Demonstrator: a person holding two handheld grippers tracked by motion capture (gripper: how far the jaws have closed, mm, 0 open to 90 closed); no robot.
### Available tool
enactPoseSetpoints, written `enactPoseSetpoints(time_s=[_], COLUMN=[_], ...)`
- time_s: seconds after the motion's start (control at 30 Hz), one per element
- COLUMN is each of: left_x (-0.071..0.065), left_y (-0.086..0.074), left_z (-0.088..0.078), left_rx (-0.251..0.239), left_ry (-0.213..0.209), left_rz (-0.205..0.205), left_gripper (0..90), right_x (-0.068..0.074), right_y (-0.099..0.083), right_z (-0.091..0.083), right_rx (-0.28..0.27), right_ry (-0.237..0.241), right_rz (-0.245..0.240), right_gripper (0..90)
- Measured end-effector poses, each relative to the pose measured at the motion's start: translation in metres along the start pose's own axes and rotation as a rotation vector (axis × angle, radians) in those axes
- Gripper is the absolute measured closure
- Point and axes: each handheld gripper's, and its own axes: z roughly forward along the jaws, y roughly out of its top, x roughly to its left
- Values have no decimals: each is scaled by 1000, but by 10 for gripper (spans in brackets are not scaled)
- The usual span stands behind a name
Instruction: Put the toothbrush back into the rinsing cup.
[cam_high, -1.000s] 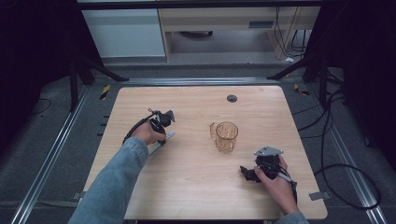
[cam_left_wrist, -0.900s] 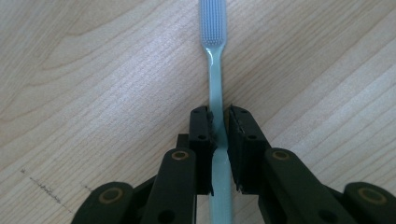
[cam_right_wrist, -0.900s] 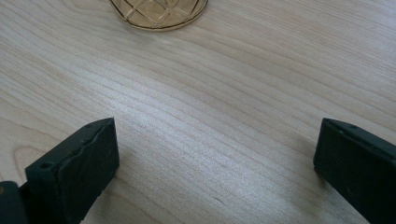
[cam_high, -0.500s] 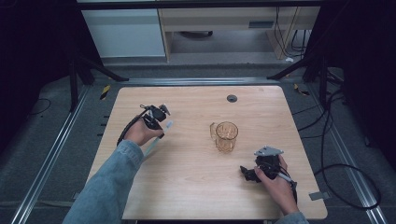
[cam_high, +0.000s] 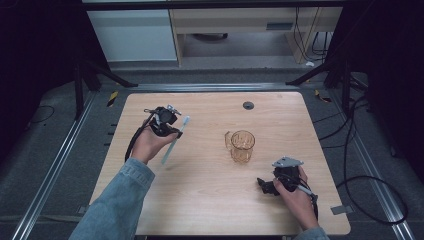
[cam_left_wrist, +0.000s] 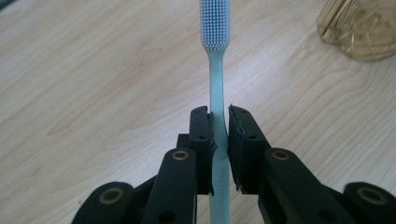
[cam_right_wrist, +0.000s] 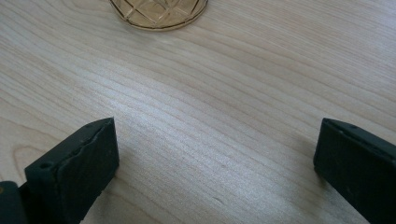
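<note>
One pale-blue toothbrush (cam_left_wrist: 215, 70) (bristles white) is pinched in the left gripper (cam_left_wrist: 219, 135); right gripper (cam_right_wrist: 215, 154) gapes wide.

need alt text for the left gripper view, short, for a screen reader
The left gripper is shut on the handle of a pale blue toothbrush, whose bristled head points away from the camera above a light wooden table. Part of an amber patterned glass mug stands at the upper right corner.
</note>
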Motion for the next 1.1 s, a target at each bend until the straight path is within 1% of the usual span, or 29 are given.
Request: enactPoseSetpoints(time_s=[0.17, 0.23, 0.3, 0.33, 0.37, 0.47, 0.53, 0.57, 0.6, 0.7, 0.73, 0.8, 0.83, 0.87, 0.9, 0.93, 1.1], left_x=[-9, -15, -23, -25, -28, -36, -43, -45, -49, -57, -59, -62, -63, -63, -64, -64, -66], left_y=[9, 12, 15, 16, 17, 20, 22, 23, 25, 28, 29, 30, 31, 31, 31, 31, 31], left_z=[-6, -7, -9, -9, -10, -10, -10, -11, -11, -9, -9, -6, -6, -5, -4, -4, -4], left_rx=[-81, -106, -125, -134, -142, -172, -205, -215, -234, -258, -266, -285, -293, -298, -304, -310, -347], left_ry=[-1, -16, -27, -28, -30, -38, -27, -21, -11, 16, 13, -2, 0, -1, -3, -8, -4], left_rz=[-11, -12, -3, 3, 12, 22, 33, 35, 36, 54, 49, 38, 36, 37, 35, 31, 21], left_gripper=[796, 796, 796, 796, 796, 796, 796, 796, 796, 795, 795, 796, 796, 796, 796, 796, 796], right_x=[0, 0, 0, 1, 1, 1, 1, 0, 0, 1, 1, 1, 0, 1, 1, 0, 1], right_y=[0, 0, 0, 0, 0, 0, 0, 0, 0, 0, 0, -1, -1, 0, 0, -1, 0], right_z=[0, 0, 0, -1, -1, -1, -1, 0, 0, 0, -1, -1, -1, -1, -1, -1, -1], right_rx=[0, -1, -1, 4, 4, 4, 5, -2, -1, -1, -1, -2, -2, 3, 3, -3, 1], right_ry=[3, 3, 3, 10, 11, 10, 9, -1, -2, -1, 1, 1, 0, 9, 11, 1, 6], right_rz=[0, 0, -1, 13, 14, 14, 13, -7, -4, -7, -6, -13, -15, 3, 4, -15, -1], right_gripper=[4, 4, 4, 4, 4, 4, 6, 7, 7, 7, 8, 7, 7, 7, 7, 7, 7])
